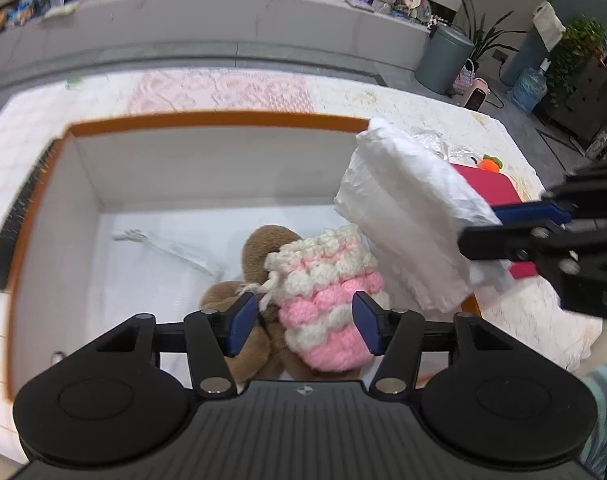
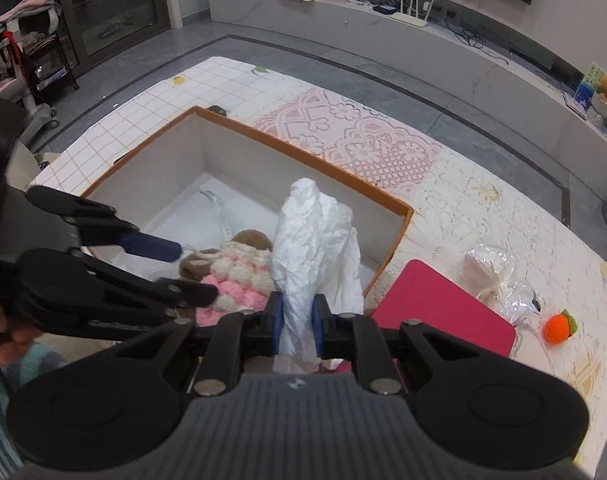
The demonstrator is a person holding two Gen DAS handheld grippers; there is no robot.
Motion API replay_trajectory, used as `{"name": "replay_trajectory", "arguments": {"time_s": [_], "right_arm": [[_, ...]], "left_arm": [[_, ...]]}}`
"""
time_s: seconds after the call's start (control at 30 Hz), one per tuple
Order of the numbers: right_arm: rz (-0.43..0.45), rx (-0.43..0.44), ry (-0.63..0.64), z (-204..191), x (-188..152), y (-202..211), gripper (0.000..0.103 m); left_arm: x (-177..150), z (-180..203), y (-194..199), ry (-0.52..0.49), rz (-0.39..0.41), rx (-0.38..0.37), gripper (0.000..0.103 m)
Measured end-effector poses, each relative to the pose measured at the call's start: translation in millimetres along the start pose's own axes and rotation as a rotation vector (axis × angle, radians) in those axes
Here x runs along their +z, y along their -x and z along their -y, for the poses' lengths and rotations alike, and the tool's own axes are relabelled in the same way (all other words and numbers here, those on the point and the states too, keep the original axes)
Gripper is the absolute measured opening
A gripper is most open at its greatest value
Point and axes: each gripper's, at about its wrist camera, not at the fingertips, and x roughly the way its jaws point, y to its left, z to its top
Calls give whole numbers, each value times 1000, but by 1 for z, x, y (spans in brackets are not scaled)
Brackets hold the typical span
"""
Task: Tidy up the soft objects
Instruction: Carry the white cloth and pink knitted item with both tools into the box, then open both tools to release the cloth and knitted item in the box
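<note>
The right gripper [image 2: 296,322], clamped on the white bundle [image 2: 315,240], hung over the box's [image 2: 239,126] near-right corner, right of the open left gripper [image 1: 303,322].

The left tool [image 1: 305,326] points steeply down into the box [image 1: 223,118], its 2 blue pads [image 1: 242,322] spread apart and pressing on nothing. The right tool [image 2: 296,322] tilts down over the box's near corner, its pads clamped on a white bag [image 2: 317,236].
</note>
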Motion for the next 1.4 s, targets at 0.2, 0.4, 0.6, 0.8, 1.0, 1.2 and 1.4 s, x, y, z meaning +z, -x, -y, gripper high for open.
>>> {"name": "replay_trajectory", "arguments": {"time_s": [0.2,0.4,0.6,0.8,1.0,1.2,1.4], "right_arm": [[-6,-3,-17,10,0,-10,14],[-5,5,-34,14,8,-24,14],[-6,18,-69,18,17,-44,14],[7,3,-85,22,30,-60,14],[-61,-16,-83,25,37,-95,14],[-116,-2,-55,21,37,-119,15],[-122,-35,-1,14,38,-121,22]], "left_arm": [[4,5,-21,37,-41,-23,53],[8,14,-18,8,-14,-2,27],[29,14,12,-8,86,0,25],[58,-4,15,-6,133,88,25],[68,-24,-22,-36,60,189,25],[67,-33,-48,-105,29,309,26],[59,-38,-73,-155,-31,375,26]]}}
